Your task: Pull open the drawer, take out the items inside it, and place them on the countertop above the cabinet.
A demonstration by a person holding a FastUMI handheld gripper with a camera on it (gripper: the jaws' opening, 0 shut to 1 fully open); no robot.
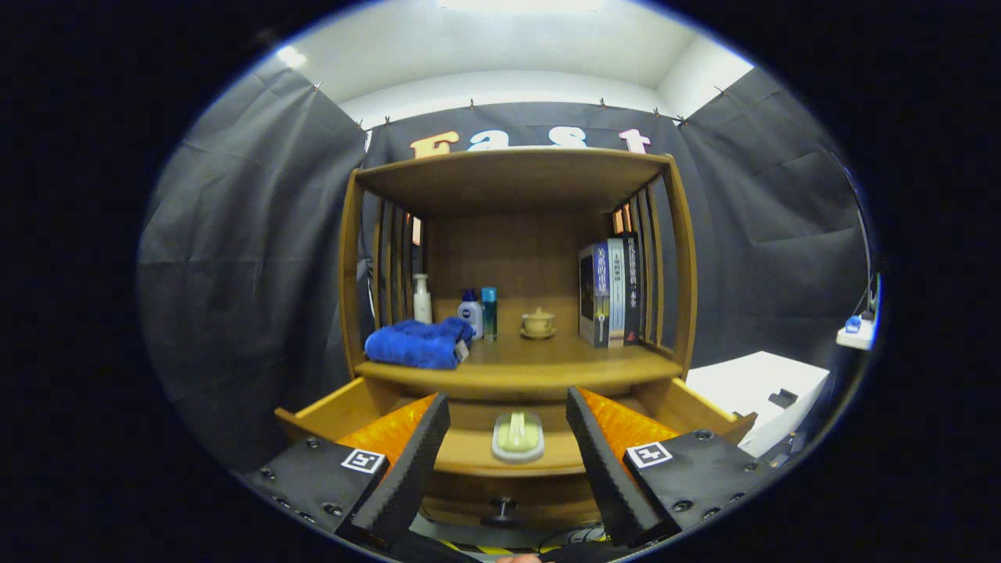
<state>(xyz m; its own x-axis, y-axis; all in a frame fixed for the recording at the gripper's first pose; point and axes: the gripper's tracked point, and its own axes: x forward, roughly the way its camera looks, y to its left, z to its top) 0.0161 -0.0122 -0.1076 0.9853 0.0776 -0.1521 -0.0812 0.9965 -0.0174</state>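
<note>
The wooden cabinet's drawer [328, 410] stands pulled open below the countertop [539, 363]. Inside it lies a pale green and white item [518, 435], like a small brush with a handle, resting on the drawer floor. My gripper [508, 461] is open, its two fingers spread wide on either side of that item and a little short of it, touching nothing. The drawer's round knob [503, 510] shows below, between the fingers. A folded blue towel [418, 342] lies on the countertop's left part.
On the countertop stand a white bottle [422, 298], two small bottles [478, 313], a lidded cup on a saucer [538, 322] and upright books [610, 292] at the right. A white box [762, 391] sits right of the cabinet. Slatted sides fence the countertop.
</note>
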